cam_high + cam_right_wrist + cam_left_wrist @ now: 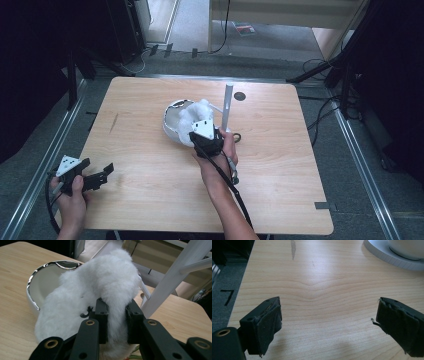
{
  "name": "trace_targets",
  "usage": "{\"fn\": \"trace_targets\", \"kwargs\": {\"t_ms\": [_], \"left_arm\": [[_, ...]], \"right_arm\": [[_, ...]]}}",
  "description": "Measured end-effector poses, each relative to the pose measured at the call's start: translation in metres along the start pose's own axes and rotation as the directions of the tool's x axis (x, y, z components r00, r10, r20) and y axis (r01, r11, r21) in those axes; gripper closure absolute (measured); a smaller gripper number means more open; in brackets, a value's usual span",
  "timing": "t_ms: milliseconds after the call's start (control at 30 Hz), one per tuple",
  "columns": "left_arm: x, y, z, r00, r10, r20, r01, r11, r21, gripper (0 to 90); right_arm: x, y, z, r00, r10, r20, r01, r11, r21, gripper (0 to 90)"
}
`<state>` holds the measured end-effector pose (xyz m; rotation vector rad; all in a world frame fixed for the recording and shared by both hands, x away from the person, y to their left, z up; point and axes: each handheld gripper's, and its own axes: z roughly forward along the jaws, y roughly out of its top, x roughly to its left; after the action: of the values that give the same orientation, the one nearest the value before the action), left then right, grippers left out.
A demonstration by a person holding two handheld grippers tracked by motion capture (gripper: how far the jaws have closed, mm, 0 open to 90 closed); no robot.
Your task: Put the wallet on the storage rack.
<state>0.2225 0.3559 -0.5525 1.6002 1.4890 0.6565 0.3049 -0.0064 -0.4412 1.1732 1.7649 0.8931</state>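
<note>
A white fluffy furry piece point(100, 287) lies draped over a white bowl with a chrome rim point(37, 282) at the middle of the table. My right gripper point(117, 312) is shut on the near end of the fluff, which is pinched between both jaws. In the high view the right gripper point(198, 132) sits at the bowl's point(171, 125) near right side, against the fluffy piece point(195, 112). My left gripper point(106, 171) rests low at the table's front left, far from the bowl. Its jaws stand wide apart in the left gripper view point(328, 312), with bare wood between them.
A white upright post point(228, 102) on a stand rises just right of the bowl, close to my right hand. A small dark disc point(240, 96) lies behind it. A small ring-like object point(236, 137) sits by the right hand. Dark equipment and cables surround the wooden table point(150, 200).
</note>
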Motion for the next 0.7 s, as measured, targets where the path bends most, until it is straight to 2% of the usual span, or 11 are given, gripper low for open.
{"fn": "trace_targets", "kwargs": {"t_ms": [167, 467, 667, 700], "left_arm": [[0.000, 0.000, 0.000, 1.0000, 0.000, 0.001, 0.000, 1.0000, 0.002, 7.0], [0.000, 0.000, 0.000, 1.0000, -0.001, 0.002, 0.001, 1.0000, 0.002, 7.0], [0.000, 0.000, 0.000, 1.0000, -0.001, 0.002, 0.001, 1.0000, 0.005, 7.0], [0.001, 0.000, 0.000, 1.0000, 0.000, 0.002, 0.000, 1.0000, 0.004, 7.0]], "right_arm": [[0.002, 0.004, 0.006, 0.9998, 0.018, 0.011, -0.018, 1.000, 0.009, 76.5], [0.010, 0.011, 0.021, 0.9982, 0.014, 0.059, -0.016, 0.999, 0.031, 76.5], [0.015, 0.012, 0.028, 0.9987, 0.037, 0.035, -0.038, 0.999, 0.023, 74.0], [0.014, 0.012, 0.030, 0.9982, 0.060, -0.004, -0.060, 0.998, -0.004, 70.5]]}}
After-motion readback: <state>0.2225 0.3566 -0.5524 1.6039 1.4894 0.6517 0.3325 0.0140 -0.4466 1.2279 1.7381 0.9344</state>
